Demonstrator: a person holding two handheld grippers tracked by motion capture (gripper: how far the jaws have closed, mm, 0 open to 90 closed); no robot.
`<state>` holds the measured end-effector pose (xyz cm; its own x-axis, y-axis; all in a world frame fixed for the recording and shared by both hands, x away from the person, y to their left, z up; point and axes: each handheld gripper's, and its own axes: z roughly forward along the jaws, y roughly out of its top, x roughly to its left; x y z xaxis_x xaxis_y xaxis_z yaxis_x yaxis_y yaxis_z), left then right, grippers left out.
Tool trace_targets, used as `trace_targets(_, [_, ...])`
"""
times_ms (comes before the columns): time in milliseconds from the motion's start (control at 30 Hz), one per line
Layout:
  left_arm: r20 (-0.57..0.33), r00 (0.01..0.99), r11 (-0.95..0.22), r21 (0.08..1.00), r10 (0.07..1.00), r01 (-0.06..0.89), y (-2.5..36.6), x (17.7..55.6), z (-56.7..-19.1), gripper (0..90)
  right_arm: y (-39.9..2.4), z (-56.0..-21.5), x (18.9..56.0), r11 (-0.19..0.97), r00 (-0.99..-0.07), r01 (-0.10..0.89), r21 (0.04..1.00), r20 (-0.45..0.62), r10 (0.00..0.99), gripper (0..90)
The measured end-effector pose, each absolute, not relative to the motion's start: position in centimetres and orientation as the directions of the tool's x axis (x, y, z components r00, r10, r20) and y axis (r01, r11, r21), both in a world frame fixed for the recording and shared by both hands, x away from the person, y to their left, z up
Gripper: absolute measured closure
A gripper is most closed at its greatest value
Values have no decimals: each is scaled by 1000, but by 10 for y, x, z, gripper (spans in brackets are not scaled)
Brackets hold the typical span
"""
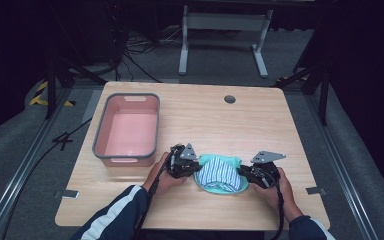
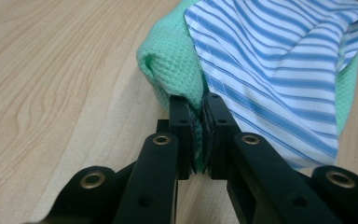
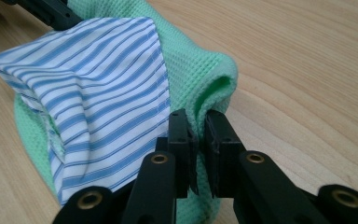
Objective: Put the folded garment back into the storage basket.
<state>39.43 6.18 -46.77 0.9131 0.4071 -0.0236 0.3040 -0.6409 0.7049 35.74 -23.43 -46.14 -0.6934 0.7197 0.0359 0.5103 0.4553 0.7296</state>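
Mint-green waffle-knit cloth (image 1: 220, 172) with blue-and-white striped fabric (image 1: 219, 174) on top, near front edge of light wooden table (image 1: 260, 125), left gripper (image 2: 200, 119) and right gripper (image 3: 196, 126) each clamped on opposite green edges, empty pink plastic bin with grey rim (image 1: 128, 127) to the left

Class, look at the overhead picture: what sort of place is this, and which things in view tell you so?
Probably a lab or recording studio, not a home: a lone wooden table stands on grey carpet behind black curtains, loose cables run across the floor, and metal rails flank the table.
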Motion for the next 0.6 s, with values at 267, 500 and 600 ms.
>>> trace_targets(267, [-18,911,-631,716,411,299,64,393,-460,840,-234,-454,355,444,-695,504,741,43,718,823])
trace_targets(500, [-14,912,-629,720,409,293,64,392,-454,840,-234,-448,353,435,-696,495,752,43,717,824])
trace_targets(600, [-10,912,-625,726,409,288,65,392,-450,841,-235,-445,353,429,-692,496,755,45,721,824])
